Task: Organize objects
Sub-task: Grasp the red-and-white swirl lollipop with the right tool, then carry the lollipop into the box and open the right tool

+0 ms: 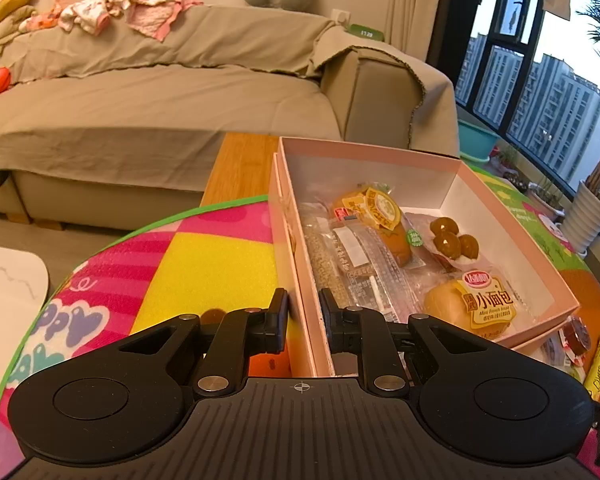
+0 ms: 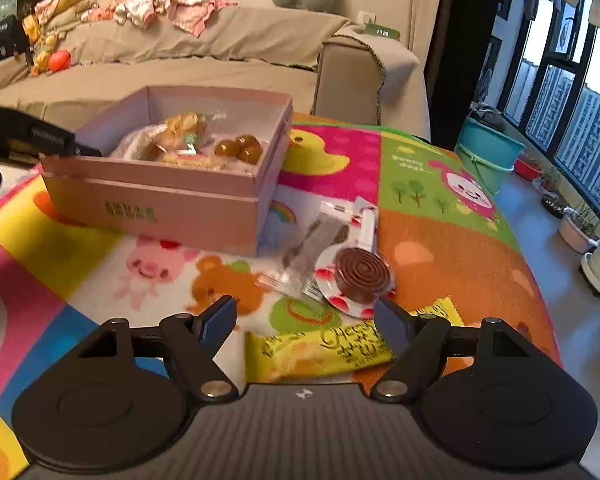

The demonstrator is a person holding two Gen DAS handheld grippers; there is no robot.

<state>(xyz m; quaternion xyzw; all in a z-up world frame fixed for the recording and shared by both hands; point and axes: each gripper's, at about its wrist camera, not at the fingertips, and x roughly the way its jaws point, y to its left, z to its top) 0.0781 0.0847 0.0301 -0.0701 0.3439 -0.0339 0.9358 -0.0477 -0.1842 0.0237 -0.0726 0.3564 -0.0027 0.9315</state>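
My right gripper stands wide with nothing between its pads, and the yellow cheese snack packet lies directly under and just ahead of it on the play mat. That is the relation I steer by: the packet's long axis runs across my view, nearly in line with the gap between the two fingers, so as I stand now the jaws would close along its length, not across its narrow width. I judge a roll of the wrist is needed before I can take it cleanly. Just beyond it lie the spiral candy in its strawberry-print wrapper and a clear packet of dark snack, partly overlapping, both between me and the pink box.

The box sits up and left of the right gripper, with open mat between us and no obstacle in the lifting path. Its near wall is tall, so I would have to rise over the rim. Inside already are the mini bread packet, another wrapped bun and brown round sweets.

My left gripper is drawn narrow, pinched on the box's left wall, one finger outside, one inside, steadying it. So the right hand is the free and nearer one for the loose packets, and the mat's curved far-right edge leaves little room to push anything that way
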